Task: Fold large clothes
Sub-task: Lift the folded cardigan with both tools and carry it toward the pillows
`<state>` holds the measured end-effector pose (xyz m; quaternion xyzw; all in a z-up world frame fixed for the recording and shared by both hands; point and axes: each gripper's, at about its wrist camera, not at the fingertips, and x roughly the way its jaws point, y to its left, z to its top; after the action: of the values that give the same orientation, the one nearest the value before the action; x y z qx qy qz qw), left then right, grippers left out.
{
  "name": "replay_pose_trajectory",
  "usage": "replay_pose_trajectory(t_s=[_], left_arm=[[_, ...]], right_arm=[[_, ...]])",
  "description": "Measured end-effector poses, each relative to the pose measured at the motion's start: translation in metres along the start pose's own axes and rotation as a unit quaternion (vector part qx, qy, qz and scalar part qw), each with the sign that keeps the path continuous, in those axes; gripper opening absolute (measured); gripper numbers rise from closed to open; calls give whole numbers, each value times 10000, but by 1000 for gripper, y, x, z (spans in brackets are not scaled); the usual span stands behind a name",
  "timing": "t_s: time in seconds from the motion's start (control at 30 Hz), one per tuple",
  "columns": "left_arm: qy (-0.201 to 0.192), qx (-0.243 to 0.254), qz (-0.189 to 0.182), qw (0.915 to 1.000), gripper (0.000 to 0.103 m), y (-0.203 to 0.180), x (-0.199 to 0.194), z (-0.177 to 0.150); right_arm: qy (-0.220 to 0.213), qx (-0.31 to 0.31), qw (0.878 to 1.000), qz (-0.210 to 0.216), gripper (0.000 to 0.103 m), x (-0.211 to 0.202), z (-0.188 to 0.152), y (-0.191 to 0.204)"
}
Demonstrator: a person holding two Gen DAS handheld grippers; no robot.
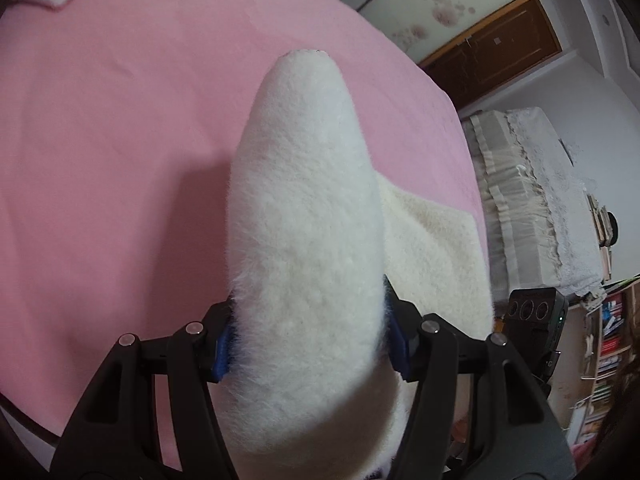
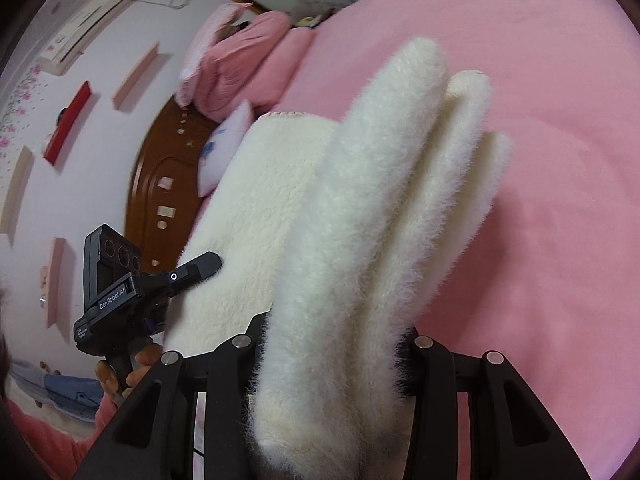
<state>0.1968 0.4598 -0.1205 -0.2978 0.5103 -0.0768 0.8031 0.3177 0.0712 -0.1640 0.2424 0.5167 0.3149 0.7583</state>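
A white fluffy fleece garment [image 1: 308,216] is held above a pink bed [image 1: 112,128]. My left gripper [image 1: 310,344] is shut on a thick fold of it; the fold stands up between the blue pads and hides the fingertips. My right gripper [image 2: 332,360] is shut on another bunch of the garment [image 2: 360,208], which shows as several stacked folds reaching forward over the bed [image 2: 560,200]. The left gripper [image 2: 196,270] also shows in the right wrist view, at the garment's left edge, held by a hand.
Pink pillows and a rumpled pink quilt [image 2: 236,64] lie by the brown wooden headboard [image 2: 160,184]. A lace-covered piece of furniture [image 1: 536,200] and a bookshelf [image 1: 608,344] stand right of the bed. A brown door [image 1: 500,52] is behind.
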Motion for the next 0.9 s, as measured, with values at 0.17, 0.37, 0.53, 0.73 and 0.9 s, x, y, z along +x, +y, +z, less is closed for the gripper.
replay_pose_trajectory(t_s=[0.17,0.37,0.53,0.73,0.9], left_arm=[[-452,419,656,9959,57,85,-86,89],[-954,897,1180,9843,57,171,-163,180],[-1391,1043,1095,9787,57,274,-159,226],[-864,127,1419,9860,57,369,-21,240],[-1232,-406,1182,9845,67,421,-11,215]], right_arm=[[-174,-340,9985,395,39,122,11,129],[-390,-582,9937,878,39,263,17,256],[-695,-589,9919,887,39,381,31,294],[-254,-701,9972,47,39,503,22,265],[-63,141,9997,190,44,530,-10,218]])
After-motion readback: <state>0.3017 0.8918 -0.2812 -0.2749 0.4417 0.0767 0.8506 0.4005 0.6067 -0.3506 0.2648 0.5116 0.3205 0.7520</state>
